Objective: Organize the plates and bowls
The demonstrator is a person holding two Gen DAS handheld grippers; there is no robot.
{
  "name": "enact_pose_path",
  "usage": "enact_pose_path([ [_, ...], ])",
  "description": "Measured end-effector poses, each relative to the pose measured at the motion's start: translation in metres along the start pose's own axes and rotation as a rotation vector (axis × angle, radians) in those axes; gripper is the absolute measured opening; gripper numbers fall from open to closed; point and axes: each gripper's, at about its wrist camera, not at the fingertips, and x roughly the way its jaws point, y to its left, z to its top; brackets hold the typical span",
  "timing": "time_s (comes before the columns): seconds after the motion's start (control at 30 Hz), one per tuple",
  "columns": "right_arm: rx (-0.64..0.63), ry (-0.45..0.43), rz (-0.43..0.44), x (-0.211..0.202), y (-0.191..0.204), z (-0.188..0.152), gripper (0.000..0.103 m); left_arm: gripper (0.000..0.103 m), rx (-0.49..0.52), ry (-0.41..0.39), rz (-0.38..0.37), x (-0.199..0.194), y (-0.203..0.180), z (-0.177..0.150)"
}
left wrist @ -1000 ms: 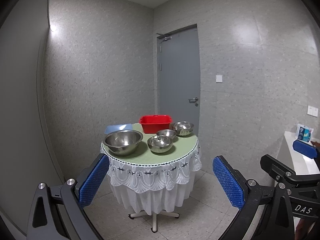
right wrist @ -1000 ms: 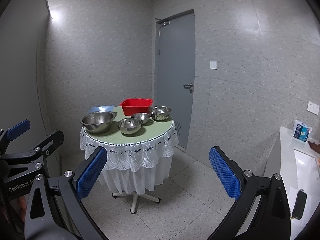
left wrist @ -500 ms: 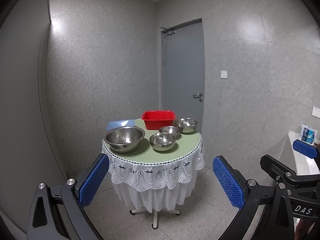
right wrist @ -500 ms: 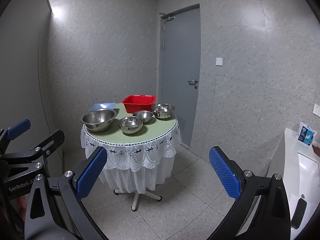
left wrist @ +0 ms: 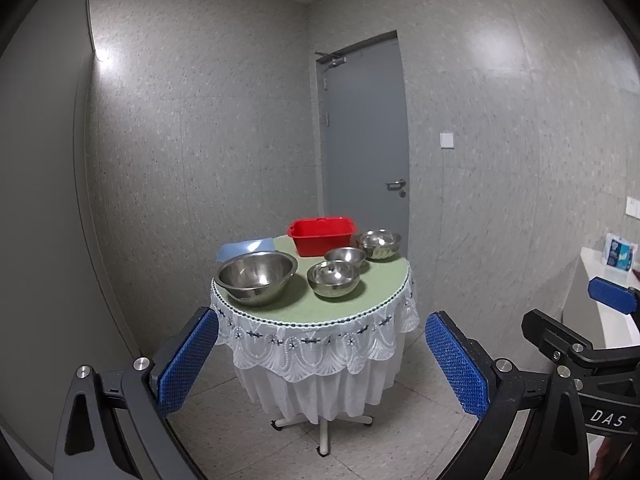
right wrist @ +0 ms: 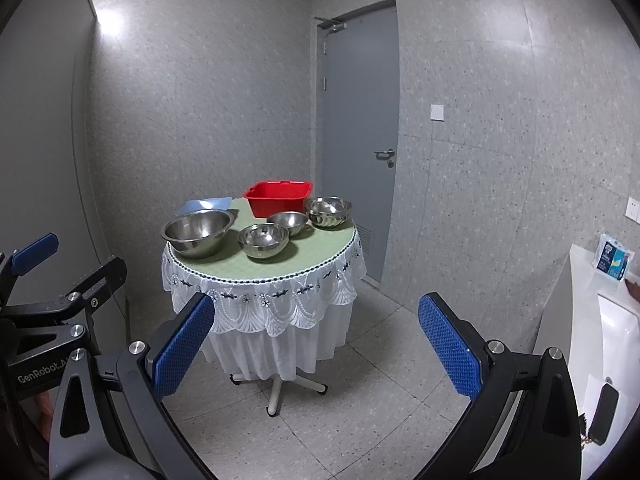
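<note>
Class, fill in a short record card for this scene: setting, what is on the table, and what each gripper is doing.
setting: small grey-walled room with a closed door
table: round table, green top, white lace cloth
bowls: large steel bowl; three smaller steel bowls, all upright and apart
other items: red tub at the back; pale blue plate behind the large bowl
left gripper: open, empty, short of the table
right gripper: open, empty, short of the table
</note>
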Motion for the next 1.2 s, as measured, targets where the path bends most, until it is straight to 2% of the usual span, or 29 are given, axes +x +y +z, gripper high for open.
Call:
enact_pose_path([
  [0.47,-0.008,-0.002,0.020,-0.005,0.010,-0.004,0.103,0.102,-0.008,0.007,0.021,-0.018,0.002,0.003],
  [0.97,-0.013,-0.004,0.029,-0.022,0.005,0.037,0.103,0.102,0.005,0.019,0.047,-0.049,-0.003,0.052],
  [1.2,-0.014,-0.005,0.034,-0.024,0.003,0.044,0.103,0.102,-0.001,0.033,0.048,-0.054,-0.003,0.066],
])
